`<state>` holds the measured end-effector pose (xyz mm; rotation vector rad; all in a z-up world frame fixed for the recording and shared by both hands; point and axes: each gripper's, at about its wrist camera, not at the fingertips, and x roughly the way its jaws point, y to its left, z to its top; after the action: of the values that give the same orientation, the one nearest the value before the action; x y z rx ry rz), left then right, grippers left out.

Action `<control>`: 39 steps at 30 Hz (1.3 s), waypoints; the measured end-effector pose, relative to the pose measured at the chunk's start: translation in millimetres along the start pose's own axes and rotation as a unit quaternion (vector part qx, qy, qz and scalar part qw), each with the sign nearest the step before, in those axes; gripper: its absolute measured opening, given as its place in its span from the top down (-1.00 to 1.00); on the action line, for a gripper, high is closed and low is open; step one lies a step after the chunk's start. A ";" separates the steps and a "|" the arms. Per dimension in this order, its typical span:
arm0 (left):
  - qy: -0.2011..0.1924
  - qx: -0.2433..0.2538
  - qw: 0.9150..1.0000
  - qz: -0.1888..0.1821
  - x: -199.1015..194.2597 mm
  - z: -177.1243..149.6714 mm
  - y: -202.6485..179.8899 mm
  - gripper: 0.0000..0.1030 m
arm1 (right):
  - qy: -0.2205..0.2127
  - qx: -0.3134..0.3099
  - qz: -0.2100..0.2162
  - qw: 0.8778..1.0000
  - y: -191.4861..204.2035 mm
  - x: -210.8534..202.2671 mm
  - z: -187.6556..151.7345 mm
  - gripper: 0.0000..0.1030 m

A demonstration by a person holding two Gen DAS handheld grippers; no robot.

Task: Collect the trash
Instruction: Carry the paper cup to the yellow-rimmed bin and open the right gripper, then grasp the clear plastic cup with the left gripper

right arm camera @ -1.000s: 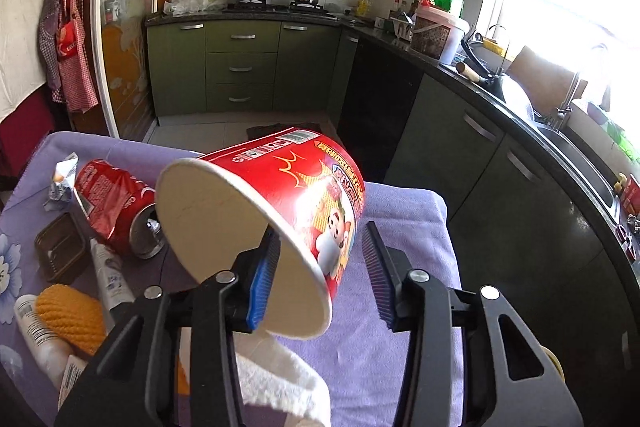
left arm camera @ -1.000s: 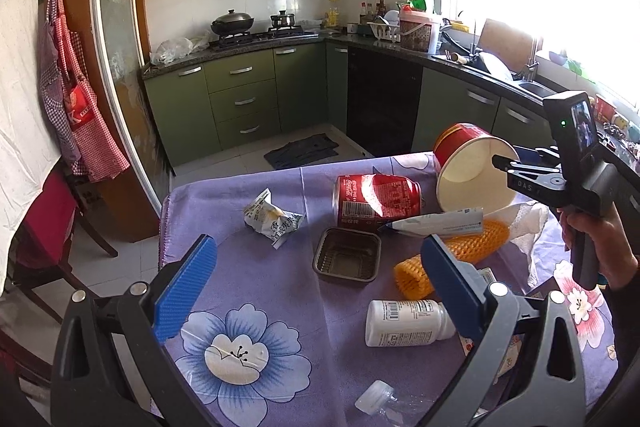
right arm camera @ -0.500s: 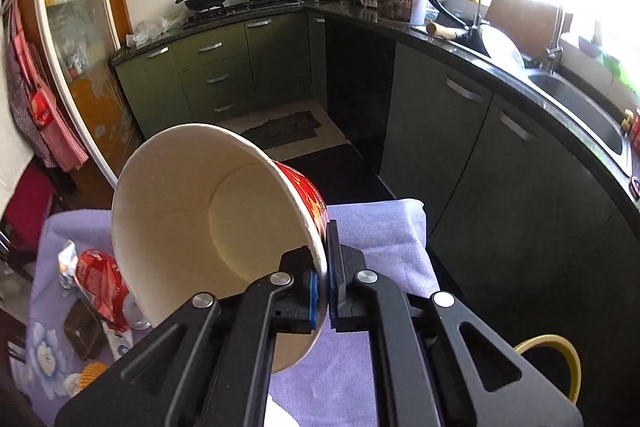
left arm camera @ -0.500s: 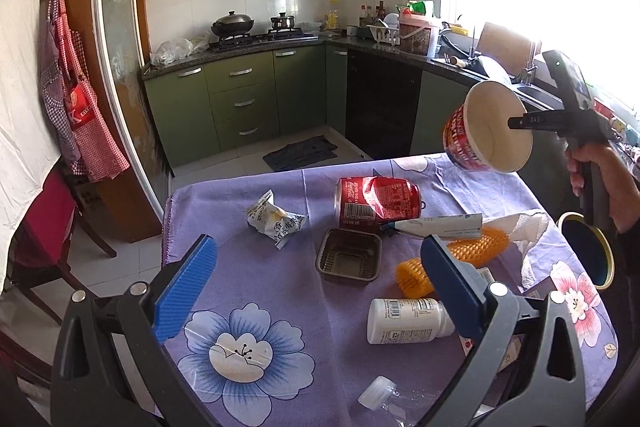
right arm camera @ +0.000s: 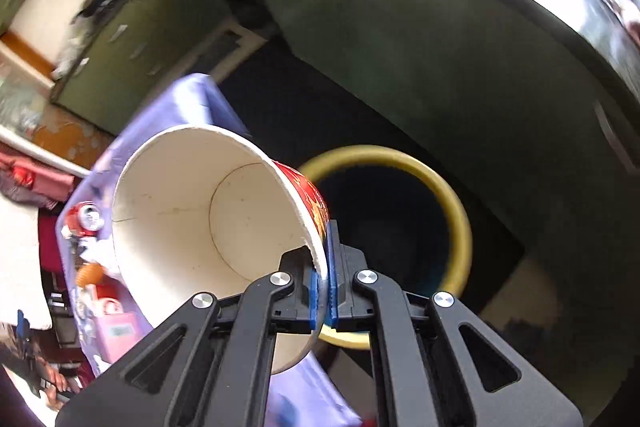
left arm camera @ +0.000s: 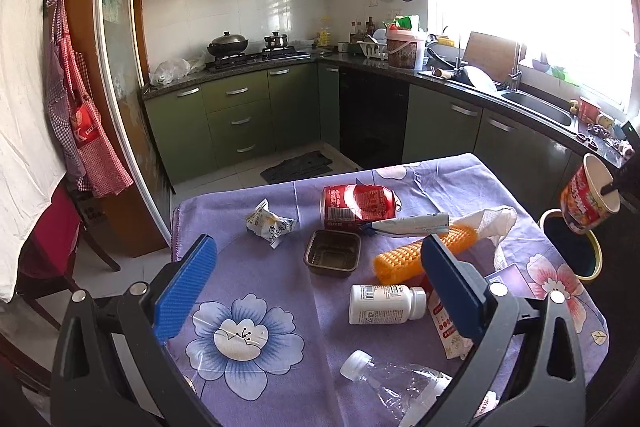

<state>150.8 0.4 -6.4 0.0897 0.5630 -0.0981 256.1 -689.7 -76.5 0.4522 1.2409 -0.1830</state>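
A second ago the right claw (right arm camera: 323, 291) was only closing around the rim of the red noodle cup (right arm camera: 208, 223) as it lay on the table (left arm camera: 280, 307); now its pads are clamped tight on the cup's wall and the cup has been carried off the table's right edge. In the left wrist view the noodle cup (left arm camera: 588, 197) hangs in the air beside the table, tilted, just above the yellow-rimmed bin (left arm camera: 588, 267) on the floor. The right wrist view shows the same thing from above: the cup's open mouth faces the camera and the bin (right arm camera: 460, 227) lies directly beyond it, its dark opening close under the cup. So the carry looks nearly finished, and the next step is probably to release the cup so that it falls inside the rim. The left claw (left arm camera: 316, 287) hovers released over the table, holding nothing. Plenty still waits there: a crushed red can (left arm camera: 358, 205), a crumpled wrapper (left arm camera: 270, 225), a small foil tray (left arm camera: 333, 253), a white pill bottle (left arm camera: 384, 304) and a clear plastic bottle (left arm camera: 392, 383).
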 end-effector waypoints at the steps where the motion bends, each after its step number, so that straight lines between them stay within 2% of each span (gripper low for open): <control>1: 0.001 0.000 1.000 0.000 -0.5 0.7 -2.4 -0.89 | 0.007 0.011 -0.003 1.000 -14.2 6.0 -5.1 0.91; 5: 0.007 -0.002 1.000 -0.005 -2.0 2.6 -11.9 -0.89 | 0.032 0.035 0.007 0.999 -46.5 43.7 -5.2 0.91; 11: 0.018 0.013 1.000 -0.004 -5.0 6.0 -30.7 -0.89 | 0.072 0.034 0.020 0.997 -53.1 106.0 3.4 0.90; 14: 0.025 0.016 1.000 -0.004 -5.7 8.6 -35.7 -0.89 | 0.080 0.036 0.019 0.996 -57.5 127.3 4.0 0.73; 15: 0.028 0.017 0.999 -0.004 -5.8 8.9 -36.9 -0.89 | 0.080 0.035 0.015 0.996 -58.1 130.7 3.9 0.66; 16: 0.031 0.019 0.999 -0.005 -5.5 9.2 -38.6 -0.89 | 0.078 0.033 0.013 0.996 -57.6 132.0 2.9 0.46; 17: 0.035 0.022 0.999 -0.004 -5.0 8.9 -39.5 -0.89 | 0.075 0.031 0.012 0.997 -56.7 131.8 1.3 0.38; 22: 0.060 0.036 0.997 -0.010 -0.8 6.5 -48.9 -0.89 | 0.052 0.008 0.029 0.998 -48.5 109.0 -11.5 0.38; 25: 0.107 0.042 0.993 -0.030 3.1 -2.5 -54.4 -0.89 | 0.040 -0.012 0.043 0.998 -43.2 89.7 -29.9 0.30; 30: 0.196 0.063 0.977 -0.054 6.0 -27.1 -57.7 -0.89 | 0.031 -0.047 0.059 0.997 -25.8 63.5 -52.4 0.26; 33: 0.229 0.084 0.965 -0.094 -1.5 -41.3 -54.4 -0.89 | 0.029 -0.064 0.069 0.995 -12.4 56.8 -60.5 0.18; 36: 0.238 0.168 0.945 -0.149 -19.2 -58.0 -57.2 -0.89 | 0.033 -0.080 0.072 0.994 2.4 52.8 -65.2 0.17; 39: 0.248 0.260 0.918 -0.169 -27.5 -80.9 -63.3 -0.89 | 0.033 -0.092 0.074 0.992 19.6 52.6 -64.9 0.17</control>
<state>77.5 -51.4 -63.4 0.5483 1.0482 -0.5754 224.1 -638.7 -137.7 0.3909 1.2711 0.0728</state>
